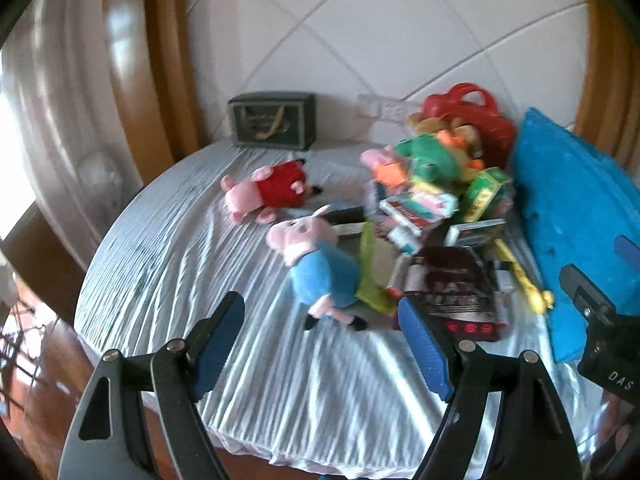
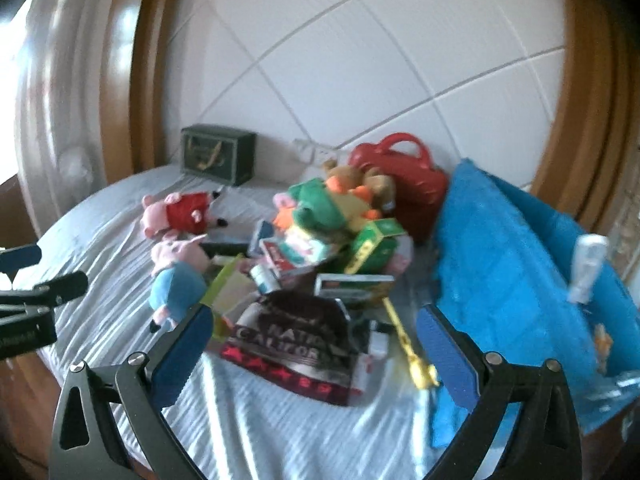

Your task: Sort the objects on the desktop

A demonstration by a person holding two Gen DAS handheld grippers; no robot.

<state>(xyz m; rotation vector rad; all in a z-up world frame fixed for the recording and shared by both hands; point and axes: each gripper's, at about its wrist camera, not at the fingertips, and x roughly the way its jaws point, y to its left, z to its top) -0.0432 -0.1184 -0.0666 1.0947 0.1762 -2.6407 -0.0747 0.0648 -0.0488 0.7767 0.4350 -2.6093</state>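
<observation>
Heaped in a jumble on the right half of the surface (image 1: 168, 264), under a pale striped cloth: small boxes, plush toys and packets. Nearest the front, a dark glossy packet (image 1: 452, 288) with red lettering along its lower edge, lying flat. Just left of it, a blue-bodied pig plush (image 1: 316, 264) on its side, touching a yellow-green pouch (image 1: 370, 268). Farther back and apart from the heap, a red-bodied pig plush (image 1: 268, 192) lying alone on the cloth. On top of the pile, a green plush (image 2: 320, 204) mixed with orange and brown ones, above a green carton (image 2: 372, 248) and a red-and-white box (image 2: 296, 256). Beside the packet's right edge, a thin yellow toy (image 2: 412, 356) pointing forward. Behind the heap, a red handled case (image 2: 404, 176). To the right, a blue bin (image 2: 508, 264), leaning, with a white bottle (image 2: 586, 272) at its far rim. At the back by the wall, a dark green box (image 1: 272, 120).

Left hand-held gripper (image 1: 322, 350) spread wide, empty, hovering over the front cloth. Right hand-held gripper (image 2: 316, 356) likewise spread wide, empty, framing the dark packet.
</observation>
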